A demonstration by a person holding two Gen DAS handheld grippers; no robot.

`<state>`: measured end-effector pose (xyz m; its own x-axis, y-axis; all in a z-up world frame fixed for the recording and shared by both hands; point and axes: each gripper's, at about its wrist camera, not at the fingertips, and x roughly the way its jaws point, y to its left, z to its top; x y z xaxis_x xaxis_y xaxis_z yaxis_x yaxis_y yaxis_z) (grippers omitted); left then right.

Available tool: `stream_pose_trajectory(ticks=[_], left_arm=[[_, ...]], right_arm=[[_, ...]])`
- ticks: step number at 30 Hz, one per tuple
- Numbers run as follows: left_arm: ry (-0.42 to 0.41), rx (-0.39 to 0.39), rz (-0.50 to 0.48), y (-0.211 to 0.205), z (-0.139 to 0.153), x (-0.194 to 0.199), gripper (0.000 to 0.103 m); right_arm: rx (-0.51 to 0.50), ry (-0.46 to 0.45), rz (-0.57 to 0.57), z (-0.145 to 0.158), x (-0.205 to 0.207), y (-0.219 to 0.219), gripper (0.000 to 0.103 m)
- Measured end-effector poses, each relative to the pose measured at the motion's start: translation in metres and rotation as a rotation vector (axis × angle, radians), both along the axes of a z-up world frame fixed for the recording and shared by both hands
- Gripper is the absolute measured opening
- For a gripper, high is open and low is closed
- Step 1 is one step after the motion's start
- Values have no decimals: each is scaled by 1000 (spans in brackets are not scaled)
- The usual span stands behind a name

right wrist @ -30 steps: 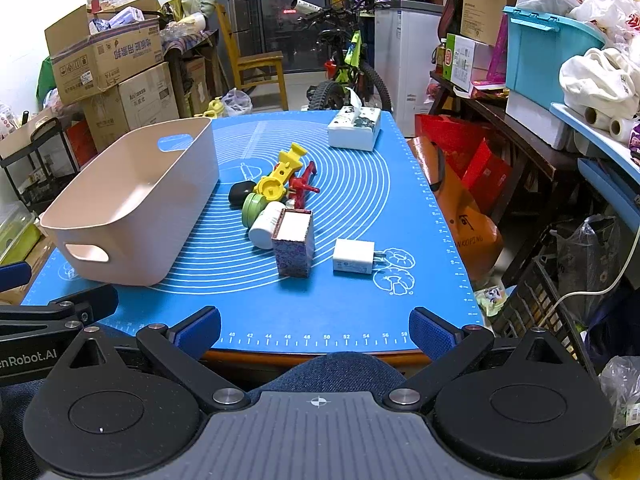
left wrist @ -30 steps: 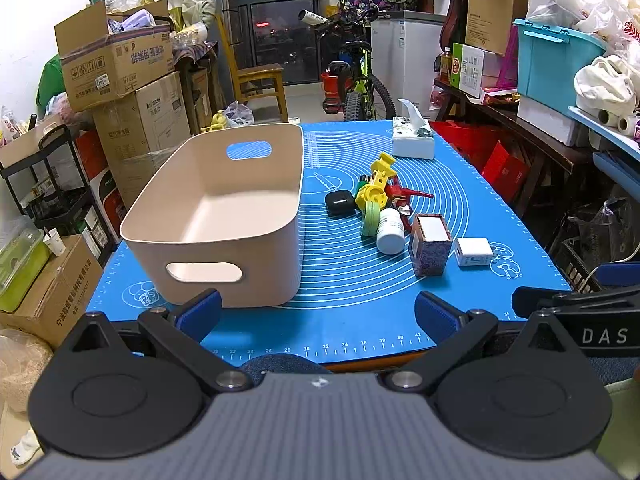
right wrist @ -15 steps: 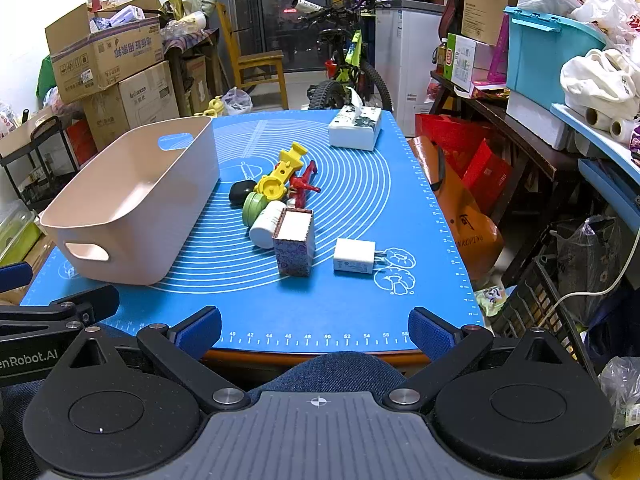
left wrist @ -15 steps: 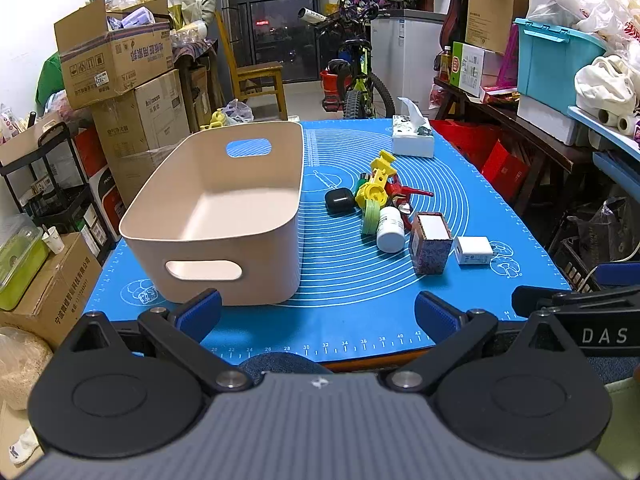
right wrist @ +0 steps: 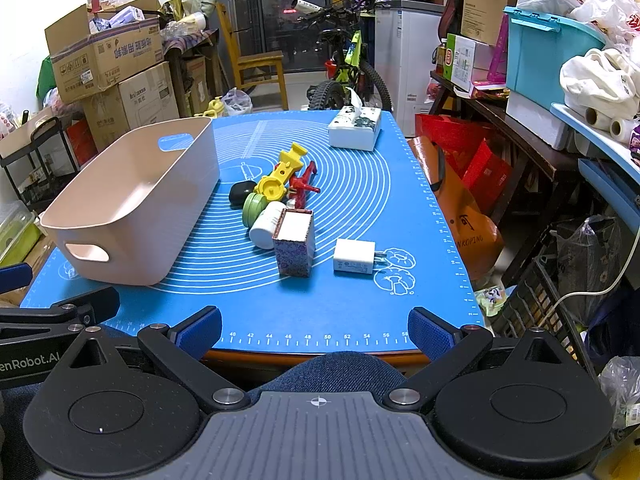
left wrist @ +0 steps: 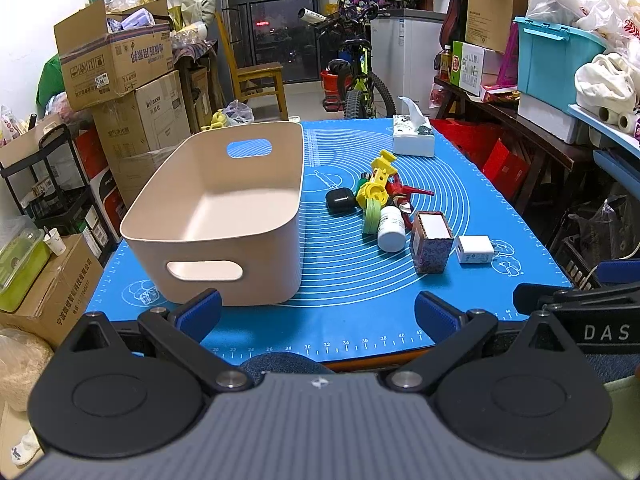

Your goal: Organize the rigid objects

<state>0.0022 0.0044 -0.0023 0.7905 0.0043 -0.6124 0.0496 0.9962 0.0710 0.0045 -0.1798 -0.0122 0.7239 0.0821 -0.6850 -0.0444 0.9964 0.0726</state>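
On the blue mat [left wrist: 360,304], left half, we have the empty beige bin [left wrist: 224,216], long axis running from near edge to far edge. Middle of the mat: a line of small rigid items, yellow toy [right wrist: 280,176], patterned box [right wrist: 294,242] standing upright, white bottle [right wrist: 266,224] lying down, white charger [right wrist: 354,262], black case [right wrist: 241,192]. Charger sits nearest the mat's right edge. Both tools hang back off the near edge. Left gripper [left wrist: 318,314] fingers wide, holding nothing; right gripper [right wrist: 316,326] likewise wide, nothing held. We judge nothing is binned yet. Charger and box lie ahead of the right gripper, so that hand looks nearer for a first pick.
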Motion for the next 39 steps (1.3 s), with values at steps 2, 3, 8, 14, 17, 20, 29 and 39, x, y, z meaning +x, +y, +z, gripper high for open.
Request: stream_pose_trajectory(ticks=[2, 3, 8, 14, 17, 20, 29, 39], left_arm=[[1, -1, 0, 0, 0, 0, 101], [2, 0, 0, 0, 0, 0, 101], [0, 1, 1, 1, 0, -1, 101], [-3, 5, -1, 1, 0, -1, 101], [-5, 4, 0, 4, 1, -1, 101], [-5, 5, 0, 3, 1, -1, 101], [-11, -41, 35, 16, 15, 4, 101], [-89, 6, 155, 61, 55, 42, 102]], right_arm=[[1, 0, 0, 0, 0, 0, 99], [1, 0, 0, 0, 0, 0, 99], [2, 0, 1, 0, 0, 2, 99], [3, 6, -1, -1, 1, 2, 99], [1, 9, -6, -1, 2, 3, 99], [0, 9, -7, -1, 2, 3, 99], [24, 32, -3, 7, 5, -1, 99], [77, -4, -40, 31, 41, -9, 99]])
